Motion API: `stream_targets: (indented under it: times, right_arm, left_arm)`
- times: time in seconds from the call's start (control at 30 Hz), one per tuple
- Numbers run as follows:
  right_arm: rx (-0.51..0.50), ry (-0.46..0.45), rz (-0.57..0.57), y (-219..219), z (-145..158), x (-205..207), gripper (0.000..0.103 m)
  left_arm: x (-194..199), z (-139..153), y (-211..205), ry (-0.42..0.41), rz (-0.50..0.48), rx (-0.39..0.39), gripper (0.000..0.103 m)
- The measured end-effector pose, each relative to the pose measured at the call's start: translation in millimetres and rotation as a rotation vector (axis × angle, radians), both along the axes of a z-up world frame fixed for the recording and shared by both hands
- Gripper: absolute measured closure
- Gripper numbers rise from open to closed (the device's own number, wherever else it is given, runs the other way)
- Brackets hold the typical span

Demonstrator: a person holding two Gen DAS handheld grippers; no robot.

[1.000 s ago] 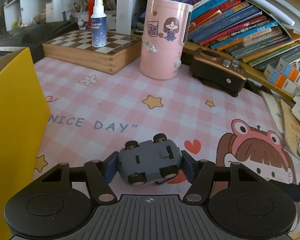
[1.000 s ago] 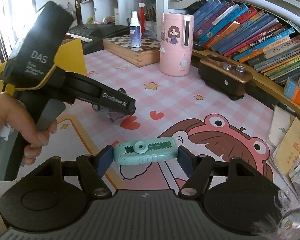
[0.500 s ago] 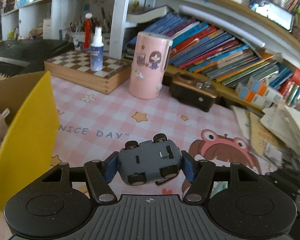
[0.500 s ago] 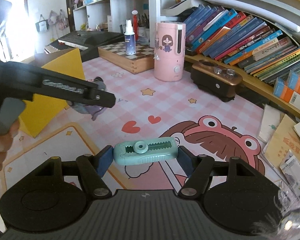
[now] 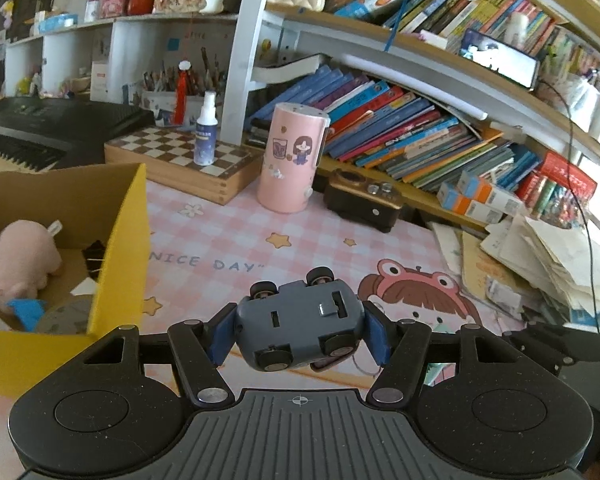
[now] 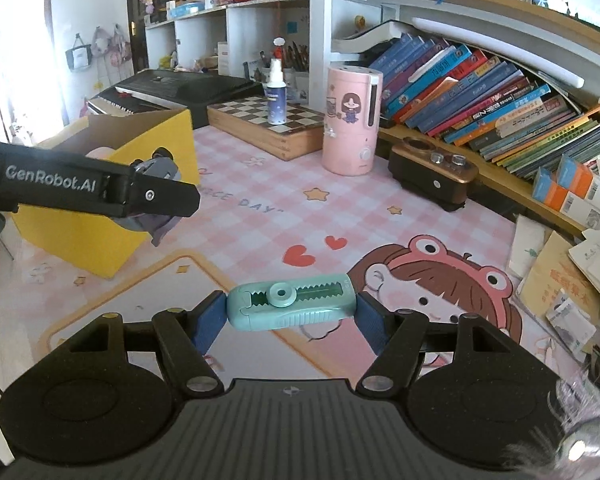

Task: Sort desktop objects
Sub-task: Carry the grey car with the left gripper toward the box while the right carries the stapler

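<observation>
My left gripper (image 5: 298,334) is shut on a grey-blue toy car (image 5: 300,326), held belly-up above the pink checked mat, just right of the yellow cardboard box (image 5: 120,240). Inside the box lie a pink plush pig (image 5: 24,260) and some small items. In the right wrist view the left gripper (image 6: 156,196) hangs with the car (image 6: 156,168) in front of the box's yellow wall (image 6: 76,236). A mint-green toothed clip-like gadget (image 6: 290,306) is held crosswise above the mat, my right gripper (image 6: 290,316) shut on its two ends.
At the back stand a wooden chessboard box (image 5: 184,162) with a spray bottle (image 5: 205,132), a pink cylinder canister (image 5: 292,160) and a brown device (image 5: 364,200). Slanted books fill the shelf; loose papers (image 5: 540,256) pile at right. A keyboard (image 5: 40,128) lies back left.
Both grippers have risen and pulled back with their loads. The left one has moved toward the yellow box, whose inside with the plush pig has come into view.
</observation>
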State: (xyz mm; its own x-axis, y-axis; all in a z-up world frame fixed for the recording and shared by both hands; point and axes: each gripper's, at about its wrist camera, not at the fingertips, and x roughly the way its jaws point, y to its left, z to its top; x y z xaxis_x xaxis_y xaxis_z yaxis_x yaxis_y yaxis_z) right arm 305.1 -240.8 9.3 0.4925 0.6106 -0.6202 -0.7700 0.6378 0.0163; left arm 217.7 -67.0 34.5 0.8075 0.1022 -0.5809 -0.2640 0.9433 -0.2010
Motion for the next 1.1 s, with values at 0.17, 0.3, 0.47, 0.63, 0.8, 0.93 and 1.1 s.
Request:
stream_targets:
  times: [0.17, 0.3, 0.47, 0.63, 0.8, 0.93, 1.1]
  right_arm:
    - [-0.012, 0.009, -0.020, 7.4, 5.1, -24.1, 0.036]
    - [-0.039, 0.026, -0.055, 15.9, 5.9, -44.1, 0.036]
    - [-0.043, 0.034, -0.060, 25.7, 8.5, -70.4, 0.036]
    - [-0.032, 0.029, -0.052, 36.9, 11.4, -100.1, 0.036]
    - [-0.032, 0.046, -0.035, 48.6, 10.2, -130.0, 0.036]
    - [-0.036, 0.045, -0.008, 59.6, 10.8, -152.4, 0.036]
    - [-0.031, 0.036, 0.021, 70.5, 12.1, -178.6, 0.036]
  left_arm:
    - [-28.1, 3.9, 8.0, -0.014, 0.000, 0.015, 0.039]
    - [-49.8, 2.6, 15.7, -0.015, 0.008, 0.035, 0.039]
    - [-77.7, -0.1, 25.3, -0.010, 0.011, 0.046, 0.039]
    - [-106.6, -2.0, 34.4, -0.003, 0.013, 0.053, 0.039]
    - [-135.9, -3.7, 44.4, 0.010, 0.019, 0.052, 0.039]
    - [-157.9, -5.1, 54.5, 0.023, 0.041, 0.050, 0.039]
    - [-180.1, -3.1, 63.9, 0.021, 0.065, 0.057, 0.039]
